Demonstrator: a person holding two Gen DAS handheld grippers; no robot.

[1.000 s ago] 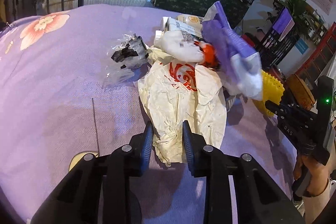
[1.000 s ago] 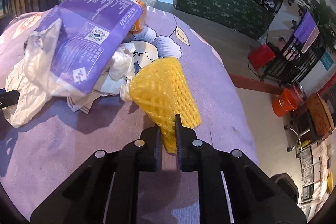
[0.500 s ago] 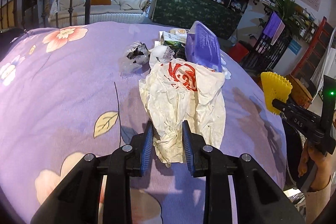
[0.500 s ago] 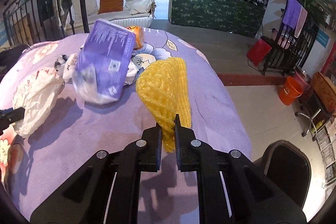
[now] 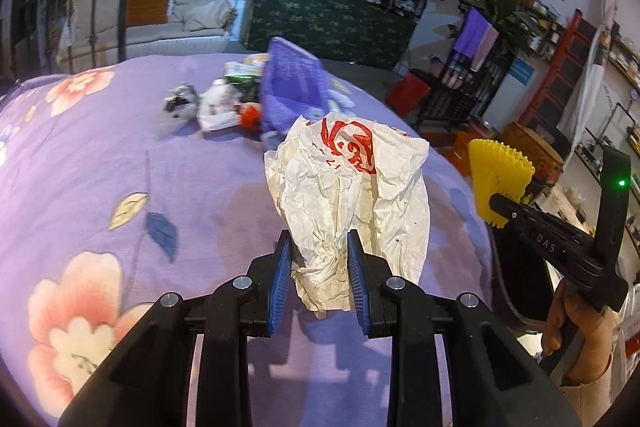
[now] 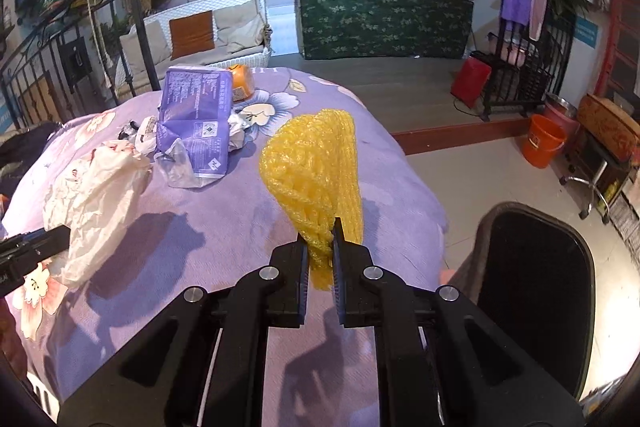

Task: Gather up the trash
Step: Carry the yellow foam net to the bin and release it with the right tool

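My left gripper [image 5: 319,269] is clenched on the bunched lower end of a crumpled white paper bag [image 5: 348,195] with red print; the bag rises from between the blue pads [image 5: 279,277] and hangs clear above the purple flowered tablecloth [image 5: 100,163]. My right gripper [image 6: 321,259] pinches the narrow end of a yellow foam fruit net [image 6: 314,171], which fans out upward from the nearly closed jaws, also lifted off the cloth. In the left wrist view the right gripper and the hand [image 5: 576,331] bearing it appear at the right edge. Farther back on the cloth lies the remaining trash: a purple plastic package [image 6: 196,123], white wrappers [image 5: 218,107], an orange item [image 6: 240,79] and a clear crumpled wrapper [image 5: 180,101]. Beside the table stands a black chair [image 6: 532,291].
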